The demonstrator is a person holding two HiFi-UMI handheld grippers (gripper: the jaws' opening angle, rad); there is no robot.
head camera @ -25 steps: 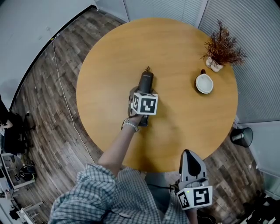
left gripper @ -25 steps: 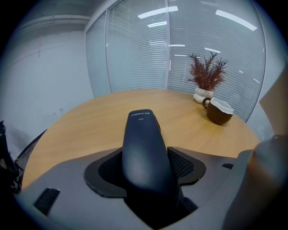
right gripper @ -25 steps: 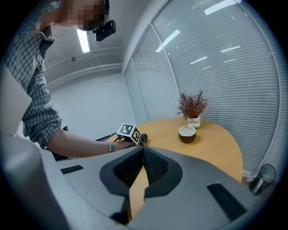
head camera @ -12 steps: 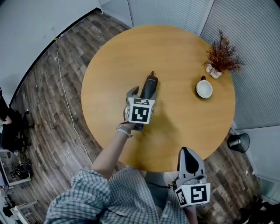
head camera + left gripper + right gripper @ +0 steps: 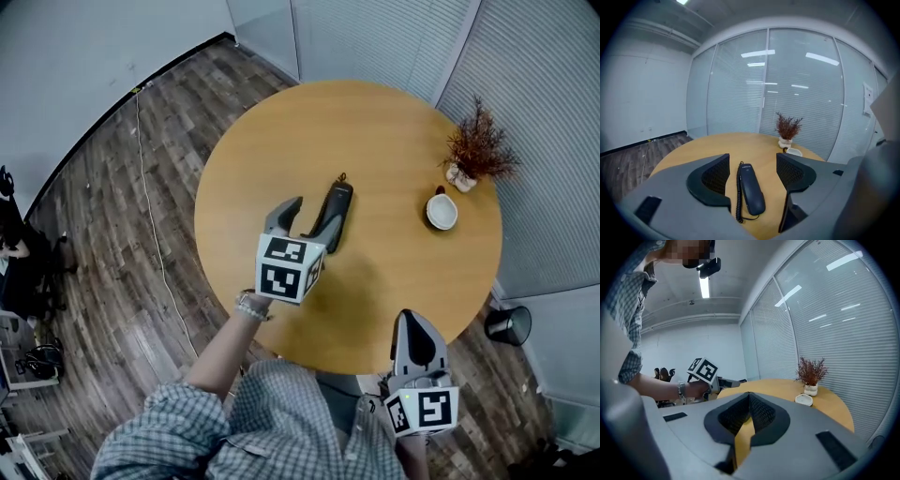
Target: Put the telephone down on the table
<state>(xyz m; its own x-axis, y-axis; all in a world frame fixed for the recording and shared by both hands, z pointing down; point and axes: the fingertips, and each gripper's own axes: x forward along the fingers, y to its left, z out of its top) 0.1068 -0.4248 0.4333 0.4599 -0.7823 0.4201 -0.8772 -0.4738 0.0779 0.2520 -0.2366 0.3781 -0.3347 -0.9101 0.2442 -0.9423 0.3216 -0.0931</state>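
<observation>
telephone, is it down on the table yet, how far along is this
Done: the telephone lies flat on the table, its cord beside it. In hand: nothing. The left gripper has its jaws wide apart, pads clear of the telephone, and the right gripper is shut and empty by the table's near edge. Left: probably just drawing the left gripper away.

Right of centre in its own view, the left gripper [image 5: 752,159] hid part of the small white ceramic cup [image 5: 793,151].
</observation>
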